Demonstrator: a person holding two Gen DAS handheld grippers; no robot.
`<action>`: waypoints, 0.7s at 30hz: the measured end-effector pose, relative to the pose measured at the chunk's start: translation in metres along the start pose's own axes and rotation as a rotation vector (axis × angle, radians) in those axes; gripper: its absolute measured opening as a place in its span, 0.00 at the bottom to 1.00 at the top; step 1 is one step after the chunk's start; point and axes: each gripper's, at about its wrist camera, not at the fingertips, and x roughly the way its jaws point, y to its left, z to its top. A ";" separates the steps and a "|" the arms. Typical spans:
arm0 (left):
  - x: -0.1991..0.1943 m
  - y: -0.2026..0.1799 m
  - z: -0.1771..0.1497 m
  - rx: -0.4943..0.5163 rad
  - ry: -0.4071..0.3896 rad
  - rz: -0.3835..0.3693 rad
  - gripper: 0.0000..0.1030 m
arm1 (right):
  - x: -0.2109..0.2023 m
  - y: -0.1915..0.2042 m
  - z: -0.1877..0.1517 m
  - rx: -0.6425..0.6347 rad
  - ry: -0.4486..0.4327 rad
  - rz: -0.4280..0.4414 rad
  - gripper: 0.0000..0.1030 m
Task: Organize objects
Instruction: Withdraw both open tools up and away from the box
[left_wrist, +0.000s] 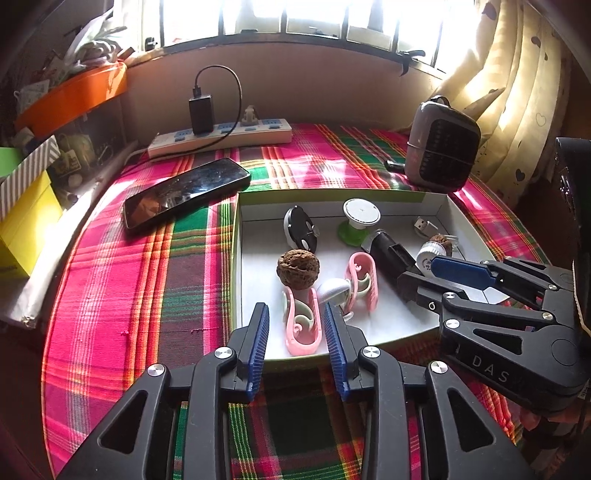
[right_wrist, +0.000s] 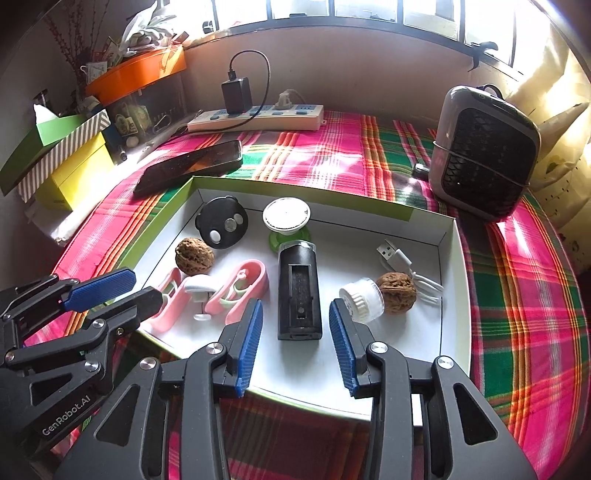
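The left gripper (left_wrist: 295, 328) hovers with its jaws apart on either side of a pink clip (left_wrist: 303, 325) that lies at the near edge of the white tray (left_wrist: 436, 201); whether the pads touch the clip cannot be told. The right gripper (right_wrist: 295, 328) also has its jaws apart, over the near end of a black rectangular device (right_wrist: 298, 291) lying lengthwise in the tray. From the left wrist view, a walnut (left_wrist: 297, 267) sits at 12 o'clock of the held-between clip, touching its far end, and a second pink clip (left_wrist: 362, 280) lies at 2 o'clock with a small white piece (left_wrist: 332, 290) between the two. From the right wrist view, a clear-capped white jar (right_wrist: 360, 300) lies on its side at 3 o'clock of the black device, with a second walnut (right_wrist: 398, 288) against it and a white USB cable (right_wrist: 400, 264) beyond. A round black remote (right_wrist: 221, 227) and a white-topped green stand (right_wrist: 286, 221) sit at the tray's far side. The tray rests on a plaid cloth (right_wrist: 517, 295) over the bench, with a phone (right_wrist: 188, 166), a power strip (right_wrist: 258, 118) and a small grey heater (right_wrist: 484, 153) farther out.
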 end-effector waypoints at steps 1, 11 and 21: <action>-0.002 0.000 -0.001 0.000 -0.003 0.009 0.29 | -0.002 0.000 -0.001 0.003 -0.005 -0.001 0.38; -0.025 -0.010 -0.013 0.009 -0.046 0.057 0.29 | -0.030 -0.001 -0.017 0.024 -0.054 -0.020 0.38; -0.034 -0.030 -0.034 0.046 -0.028 0.090 0.29 | -0.051 -0.002 -0.045 0.034 -0.068 -0.059 0.47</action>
